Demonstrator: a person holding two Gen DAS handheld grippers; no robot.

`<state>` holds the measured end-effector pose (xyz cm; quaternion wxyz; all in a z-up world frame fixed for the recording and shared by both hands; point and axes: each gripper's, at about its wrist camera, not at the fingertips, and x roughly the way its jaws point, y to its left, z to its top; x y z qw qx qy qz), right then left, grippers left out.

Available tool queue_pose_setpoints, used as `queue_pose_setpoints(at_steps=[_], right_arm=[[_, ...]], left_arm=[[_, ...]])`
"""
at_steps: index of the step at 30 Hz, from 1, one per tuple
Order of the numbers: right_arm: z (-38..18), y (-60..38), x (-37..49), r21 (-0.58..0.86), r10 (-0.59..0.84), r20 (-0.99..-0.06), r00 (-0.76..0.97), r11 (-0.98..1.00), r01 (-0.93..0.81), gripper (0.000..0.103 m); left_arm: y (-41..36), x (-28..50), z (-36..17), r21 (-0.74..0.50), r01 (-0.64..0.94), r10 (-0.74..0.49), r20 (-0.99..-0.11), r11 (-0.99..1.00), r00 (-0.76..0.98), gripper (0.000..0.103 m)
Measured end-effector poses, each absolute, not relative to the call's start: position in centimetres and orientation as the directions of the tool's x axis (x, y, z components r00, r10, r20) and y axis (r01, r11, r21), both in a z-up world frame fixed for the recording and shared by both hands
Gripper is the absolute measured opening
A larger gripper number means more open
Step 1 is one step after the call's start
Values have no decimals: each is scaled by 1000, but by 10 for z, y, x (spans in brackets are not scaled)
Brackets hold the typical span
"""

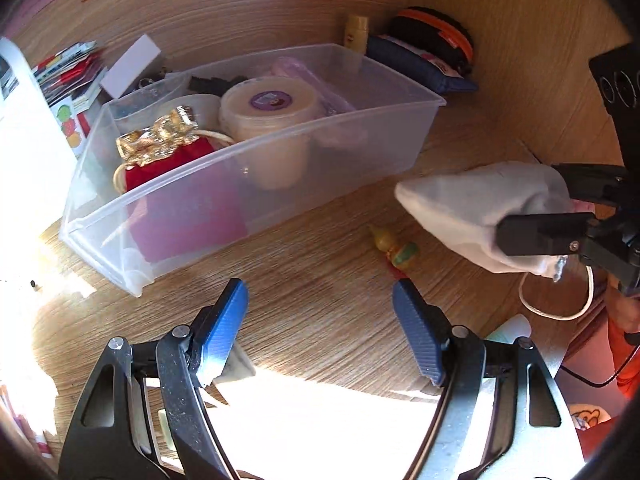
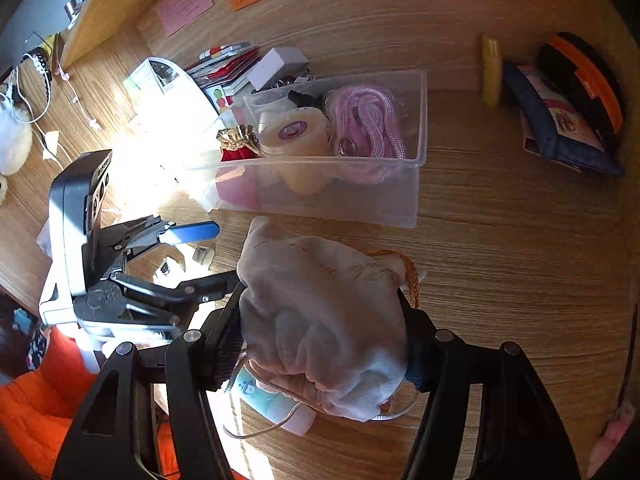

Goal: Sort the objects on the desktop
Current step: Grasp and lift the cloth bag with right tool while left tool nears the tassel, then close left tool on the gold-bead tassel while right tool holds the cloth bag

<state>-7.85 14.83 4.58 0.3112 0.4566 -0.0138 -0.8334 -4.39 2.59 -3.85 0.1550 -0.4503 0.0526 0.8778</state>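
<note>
My right gripper (image 2: pixel 324 336) is shut on a white cloth drawstring pouch (image 2: pixel 320 320) and holds it above the desk, near the clear plastic bin (image 2: pixel 416 184). The pouch also shows in the left wrist view (image 1: pixel 480 216), right of the bin (image 1: pixel 280 184). The bin holds a red and gold pouch (image 1: pixel 164 152), a round cream tub (image 1: pixel 268 112) and a pink cord bundle (image 2: pixel 368 120). My left gripper (image 1: pixel 320 300) is open and empty, low over the desk in front of the bin. A small yellow-green toy (image 1: pixel 394 246) lies on the desk ahead of it.
A yellow bottle (image 2: pixel 491 70), a dark blue pouch (image 2: pixel 560 132) and a black and orange case (image 2: pixel 580 80) stand behind the bin to the right. Booklets and a white box (image 2: pixel 276 64) lie at the bin's left. Paper notes (image 2: pixel 184 4) stick on the back panel.
</note>
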Motion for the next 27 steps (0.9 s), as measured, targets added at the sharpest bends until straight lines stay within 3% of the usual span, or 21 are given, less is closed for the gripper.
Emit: queue_pose_setpoints(at_steps=[6,10,12,14,16,27], right_arm=[[39,155,-83,340,-539,-756,-372,-809,480,61],[41,157,-81,332,-534,-757,-378,-811,481,61],[42,157,-81,330,-534,-756,-380,-811,483,61],[45,157,-79,327,-537,-751,-383,-807,492,61],[49,157,-77,323,-540,-746,-389,-805,497,61],[73,161,-72,390,-625,-685,-374,-748,537,61]], left_arm=[[63,-55,-42,-23,-401,246,-821,-916,-515,75],[80,-64,-48,-7,-425,235,-841,-905,-487,51],[82,-67,-47,1,-416,231,-832,-909,-505,46],[82,-70,-45,-9,-397,229,-828,-918,-511,26],[77,-72,-45,-14,-373,222,-824,-928,-521,18],[27,-63,-26,-61,-236,190,-796,-970,-575,18]])
